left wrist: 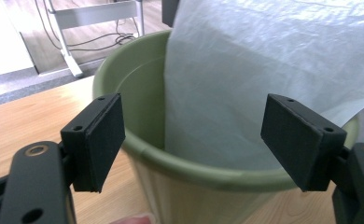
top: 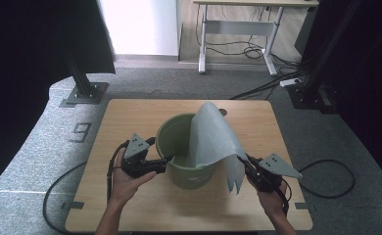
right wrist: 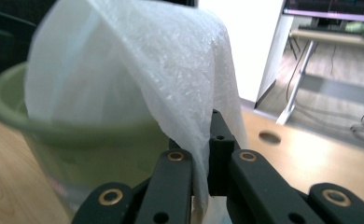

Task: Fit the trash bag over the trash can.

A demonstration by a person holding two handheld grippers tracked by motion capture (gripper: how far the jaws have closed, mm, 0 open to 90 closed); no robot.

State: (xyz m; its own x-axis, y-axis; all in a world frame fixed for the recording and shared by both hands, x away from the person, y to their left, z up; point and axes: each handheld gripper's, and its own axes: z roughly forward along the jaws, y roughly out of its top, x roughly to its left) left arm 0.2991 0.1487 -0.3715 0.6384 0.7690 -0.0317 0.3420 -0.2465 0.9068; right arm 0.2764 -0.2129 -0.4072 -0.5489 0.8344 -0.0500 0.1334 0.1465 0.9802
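high view first: a green bucket (top: 186,154) stands near the middle of the wooden desk (top: 130,122), and a thin white plastic bag liner (top: 213,142) is draped over its right rim, one part rising in a peak above the opening and another hanging down the outside toward me. my right fingers (top: 248,165) are pinched tight on the liner's lower outside edge, just beside the bucket's right wall; in the right gripper view the film (right wrist: 171,93) runs straight down between my two black jaws and is clamped there. my left fingers (top: 163,161) sit at the bucket's left rim, spread wide and holding nothing; in the left gripper view the rim (left wrist: 194,170) passes between the two pads without either one touching it, and the liner (left wrist: 245,79) hangs inside the bucket beyond. i judge the work as lining the bucket, and it looks about partway: the liner is in and over one side, gripped on the right, but it is not opened out or folded down around the whole rim. left to do, as i see it, is catching the near-left edge with my free fingers and pulling the mouth wide over the rim.
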